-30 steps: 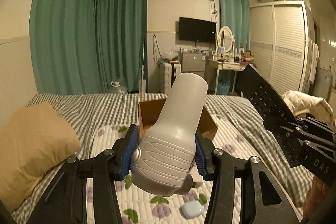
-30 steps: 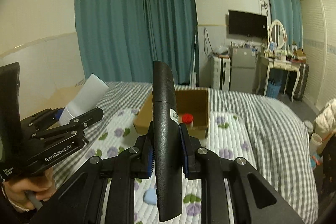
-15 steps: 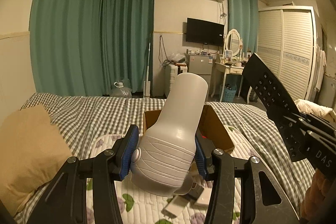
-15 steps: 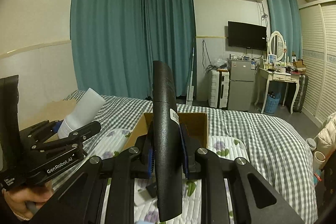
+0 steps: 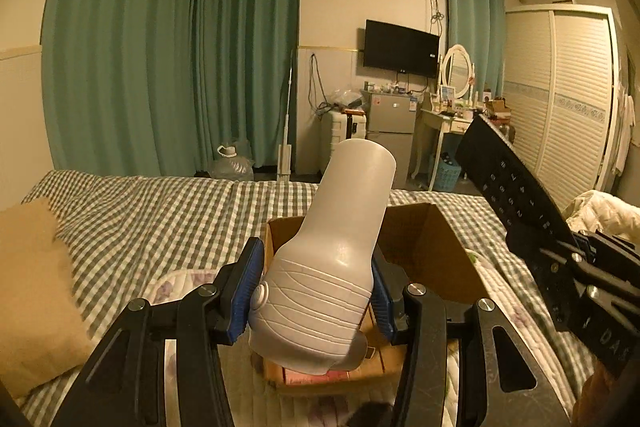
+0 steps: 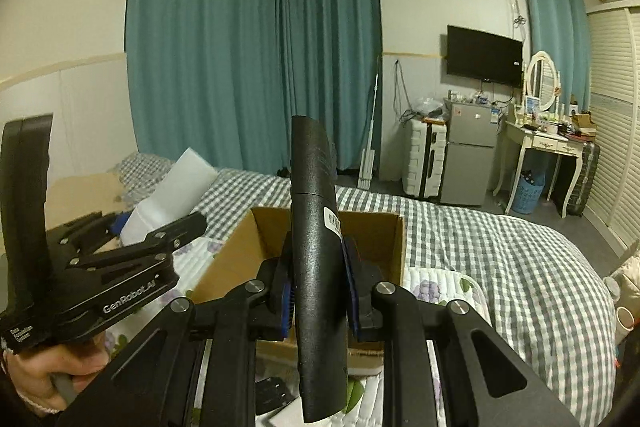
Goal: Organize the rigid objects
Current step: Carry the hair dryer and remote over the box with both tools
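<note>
The bed (image 5: 168, 211), with its checked cover, fills the lower half of both views. On it, in the lower middle of each frame, sits the open cardboard box (image 5: 424, 247), which I take to be where the loose things go. I can make out something pinkish on its floor in the left view, too hidden to name.

I judge I am in the carrying step: both items are lifted and brought up to the box, and neither is in it yet.

My left tool (image 5: 316, 291) is clenched on a white bottle (image 5: 344, 251), its blue pads pressed on the ribbed lower body. The bottle tilts up and away toward the centre of the frame, its lower part over the near edge of the box.

My right tool (image 6: 318, 287) grips a black remote control (image 6: 316, 267) edge-on, standing nearly upright in the middle of the frame with the box just behind it. In the left view the same remote shows at right, keys up, slanting toward the upper left.

The next move, as I see it, is to push each tool forward over the opening and lower it until the item is inside the walls, then let go one at a time. The tall bottle needs laying down or steadying, or it may topple. The two tools are near each other, so I would stagger them to avoid a knock.
</note>
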The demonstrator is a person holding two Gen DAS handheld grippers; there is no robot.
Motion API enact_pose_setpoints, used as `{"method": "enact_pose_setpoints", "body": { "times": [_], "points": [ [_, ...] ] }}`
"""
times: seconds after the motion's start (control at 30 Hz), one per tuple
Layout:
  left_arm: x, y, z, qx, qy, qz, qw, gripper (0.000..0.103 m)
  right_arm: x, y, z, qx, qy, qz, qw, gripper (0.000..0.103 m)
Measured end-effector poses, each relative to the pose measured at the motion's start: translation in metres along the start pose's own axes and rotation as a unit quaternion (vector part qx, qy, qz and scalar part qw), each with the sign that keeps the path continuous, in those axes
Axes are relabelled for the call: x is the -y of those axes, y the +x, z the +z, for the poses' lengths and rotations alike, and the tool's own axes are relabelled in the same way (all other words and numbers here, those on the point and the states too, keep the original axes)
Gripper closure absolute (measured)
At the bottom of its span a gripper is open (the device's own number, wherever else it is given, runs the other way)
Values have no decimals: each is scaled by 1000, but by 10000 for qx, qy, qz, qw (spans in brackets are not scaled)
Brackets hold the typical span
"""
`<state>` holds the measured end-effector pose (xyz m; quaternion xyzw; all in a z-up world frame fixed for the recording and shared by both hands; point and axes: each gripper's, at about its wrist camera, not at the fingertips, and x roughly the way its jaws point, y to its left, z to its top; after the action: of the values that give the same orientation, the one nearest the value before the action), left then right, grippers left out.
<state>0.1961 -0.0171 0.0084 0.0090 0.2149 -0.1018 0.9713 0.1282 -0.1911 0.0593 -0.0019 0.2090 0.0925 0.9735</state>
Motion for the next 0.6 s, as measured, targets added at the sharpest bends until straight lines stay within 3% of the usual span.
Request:
{"method": "enact_pose_setpoints", "body": {
  "times": [0.23,0.6],
  "points": [
    [4,54,3,-227,-30,70,9997,53,21,57,-9,-302,-5,-17,9995,84],
    [8,118,-25,-1157,-61,-10,9933,53,54,129,-35,-1013,305,-115,9943,84]
  ]
}}
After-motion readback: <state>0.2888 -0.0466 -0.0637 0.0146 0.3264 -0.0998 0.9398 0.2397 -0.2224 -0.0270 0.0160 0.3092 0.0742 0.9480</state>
